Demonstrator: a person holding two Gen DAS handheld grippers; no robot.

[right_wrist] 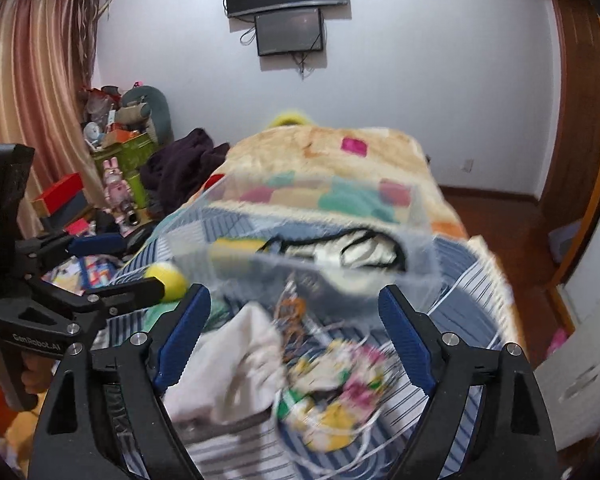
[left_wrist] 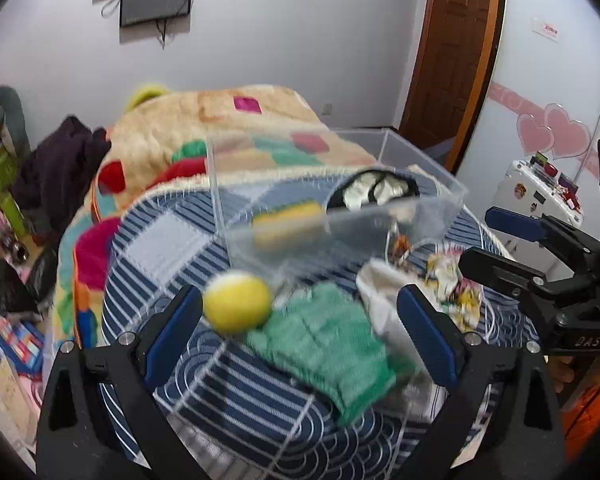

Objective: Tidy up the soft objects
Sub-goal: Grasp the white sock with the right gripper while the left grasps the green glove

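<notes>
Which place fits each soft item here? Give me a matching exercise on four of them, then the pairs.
Things:
1. yellow ball
2. green cloth
3. sponge
4. floral cloth

Places:
A. inside the clear bin
B. on the quilt between the left gripper's open fingers
C. beside the left gripper's left fingertip, in front of the bin
D. among white cords, between the right gripper's open fingers

Pairs: 1-C, 2-B, 3-A, 4-D
</notes>
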